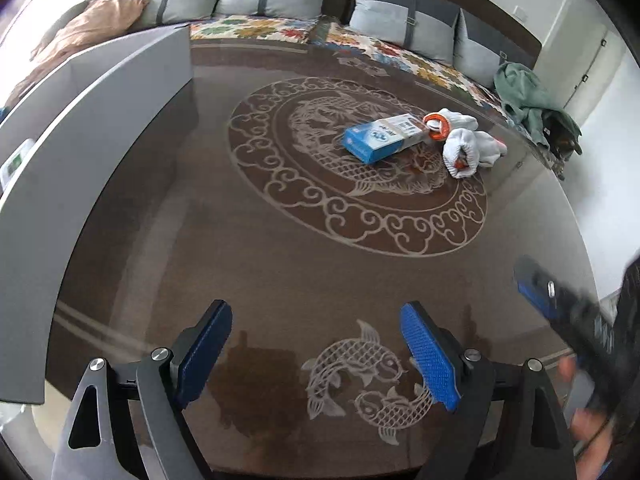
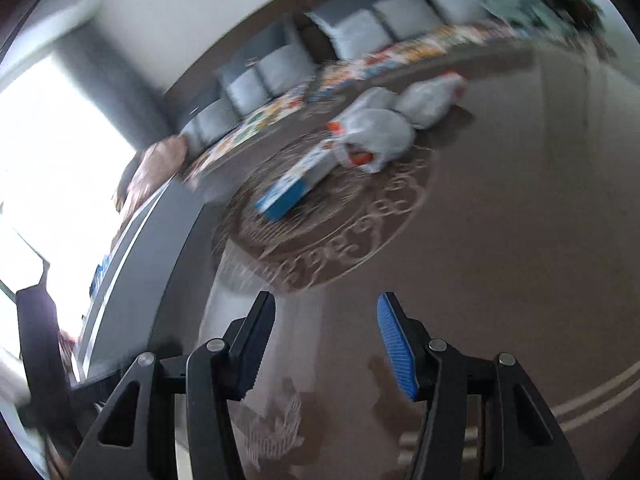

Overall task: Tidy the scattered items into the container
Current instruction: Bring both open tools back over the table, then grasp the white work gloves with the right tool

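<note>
Both the left gripper [image 1: 316,356] and right gripper [image 2: 326,344] hang wide and empty over the brown patterned table [image 1: 280,264]; the blue-and-white cardboard box [image 1: 382,138] lies far right, touching rolled white socks [image 1: 470,150], well apart from the grey container [image 1: 92,120] at left: approach the box's long sides squarely, clear of the socks

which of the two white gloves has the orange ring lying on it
The farther glove, the one beside the end of the blue box. The orange ring sits at its cuff; the nearer glove shows only an orange patch.
</note>
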